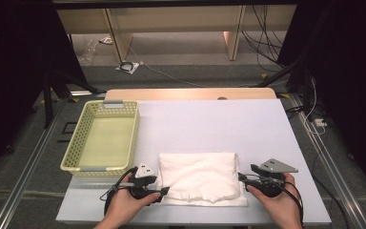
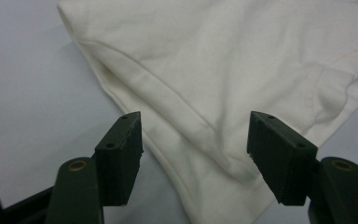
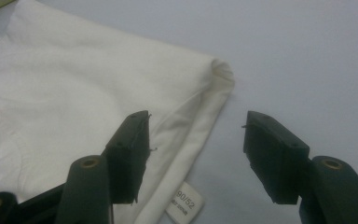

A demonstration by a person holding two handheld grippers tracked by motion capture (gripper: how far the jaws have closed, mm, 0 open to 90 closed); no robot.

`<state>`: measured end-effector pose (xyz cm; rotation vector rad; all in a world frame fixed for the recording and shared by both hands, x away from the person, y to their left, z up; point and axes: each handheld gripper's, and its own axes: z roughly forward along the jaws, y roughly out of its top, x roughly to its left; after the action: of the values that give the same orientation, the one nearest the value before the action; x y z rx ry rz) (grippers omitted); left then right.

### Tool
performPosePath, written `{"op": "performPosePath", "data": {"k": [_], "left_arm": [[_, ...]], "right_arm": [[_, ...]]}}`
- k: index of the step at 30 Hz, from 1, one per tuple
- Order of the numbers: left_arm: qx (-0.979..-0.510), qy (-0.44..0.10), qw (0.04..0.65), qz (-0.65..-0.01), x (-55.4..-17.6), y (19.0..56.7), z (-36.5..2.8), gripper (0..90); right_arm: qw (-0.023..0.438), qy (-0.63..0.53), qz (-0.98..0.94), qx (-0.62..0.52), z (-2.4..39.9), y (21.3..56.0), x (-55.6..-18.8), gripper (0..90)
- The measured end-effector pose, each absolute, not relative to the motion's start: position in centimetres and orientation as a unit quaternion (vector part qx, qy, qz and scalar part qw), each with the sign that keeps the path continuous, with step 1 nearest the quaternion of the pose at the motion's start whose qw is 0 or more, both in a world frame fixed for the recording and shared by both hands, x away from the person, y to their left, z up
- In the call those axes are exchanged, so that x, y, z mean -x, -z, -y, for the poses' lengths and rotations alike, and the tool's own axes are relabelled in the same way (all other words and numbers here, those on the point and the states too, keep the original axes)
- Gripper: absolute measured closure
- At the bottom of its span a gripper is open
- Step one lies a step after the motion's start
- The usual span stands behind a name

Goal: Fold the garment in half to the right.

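Note:
A folded white garment (image 1: 198,176) lies flat on the white table (image 1: 219,119), close to the front edge. My left gripper (image 1: 164,191) rests at the garment's front left side, jaws apart. In the left gripper view the garment (image 2: 214,60) has its hemmed edge running between the open jaws of the left gripper (image 2: 196,126), and the pads do not press it. My right gripper (image 1: 242,177) sits at the garment's right edge. In the right gripper view the right gripper (image 3: 196,123) is open over the folded edge of the garment (image 3: 74,84), beside a size label (image 3: 184,203).
A pale yellow perforated basket (image 1: 76,143) stands on the table's left side, just behind the left hand, with nothing in it. Bare table surface stretches behind and to the right of the garment. Cables and desk legs lie on the floor beyond the table.

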<state>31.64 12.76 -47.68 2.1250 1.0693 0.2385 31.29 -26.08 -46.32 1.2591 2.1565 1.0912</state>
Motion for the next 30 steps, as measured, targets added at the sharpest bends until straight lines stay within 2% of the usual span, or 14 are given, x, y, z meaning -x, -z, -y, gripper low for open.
{"op": "performPosePath", "data": {"k": [12, 20, 25, 30], "left_arm": [[-0.837, -0.106, 0.329, -0.424, -31.7, 48.7, -12.2, 35.0], [-0.832, -0.111, 0.330, -0.433, -31.3, 48.7, -11.8, 49.7], [-0.839, -0.107, 0.335, -0.415, -30.7, 48.6, -11.3, 68.4], [-0.835, -0.088, 0.342, -0.422, -31.0, 48.7, -11.6, 71.8]], "right_arm": [[0.204, -0.386, -0.782, -0.446, 25.7, 46.2, -31.2, 41.8], [0.202, -0.385, -0.783, -0.445, 25.6, 46.2, -31.2, 42.0], [0.201, -0.383, -0.786, -0.442, 25.5, 46.1, -31.2, 42.3], [0.197, -0.386, -0.786, -0.440, 25.2, 46.1, -31.2, 42.7]]}}
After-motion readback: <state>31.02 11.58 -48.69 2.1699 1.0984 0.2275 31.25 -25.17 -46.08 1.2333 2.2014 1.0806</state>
